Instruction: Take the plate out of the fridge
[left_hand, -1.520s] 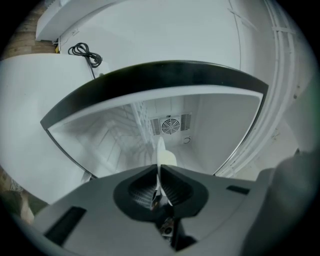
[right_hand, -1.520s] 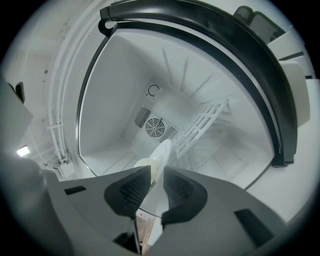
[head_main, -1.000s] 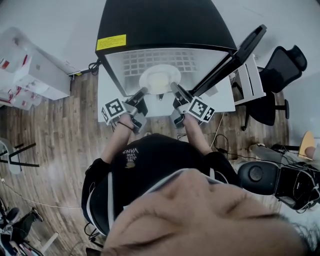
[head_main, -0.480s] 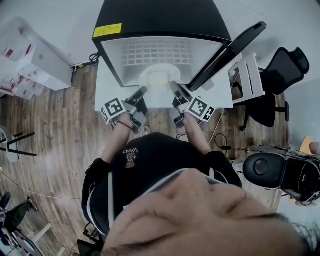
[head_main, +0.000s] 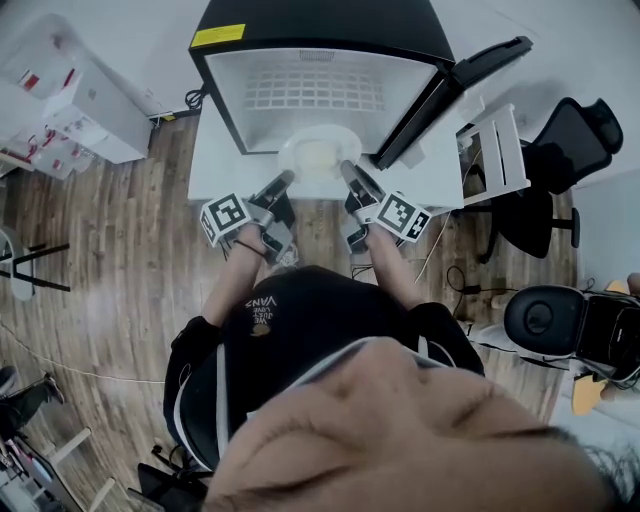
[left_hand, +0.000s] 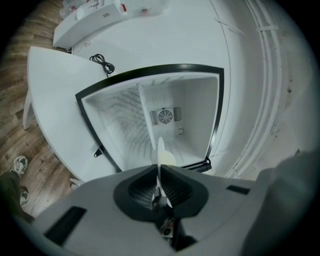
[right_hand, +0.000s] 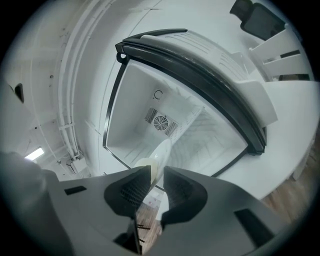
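A white plate (head_main: 318, 155) hangs level just in front of the open black fridge (head_main: 320, 40), over the white table (head_main: 215, 185). My left gripper (head_main: 285, 181) is shut on the plate's left rim, and my right gripper (head_main: 347, 169) holds the right rim. In the left gripper view the plate (left_hand: 160, 150) is edge-on, pinched tight between the dark pads of my left gripper (left_hand: 159, 172), with the fridge's bare white inside (left_hand: 180, 115) beyond. The right gripper view shows the plate's rim (right_hand: 159, 156) between the jaws of my right gripper (right_hand: 156, 175), lying against the left pad.
The fridge door (head_main: 455, 85) stands swung open to the right. A white slatted rack (head_main: 495, 150) and a black office chair (head_main: 560, 150) stand right of the table. White boxes (head_main: 80, 100) sit at the left on the wooden floor (head_main: 120, 270).
The plate has come forward out of the fridge opening toward me, with both grippers still on its rims. The fridge now sits farther from the plate.
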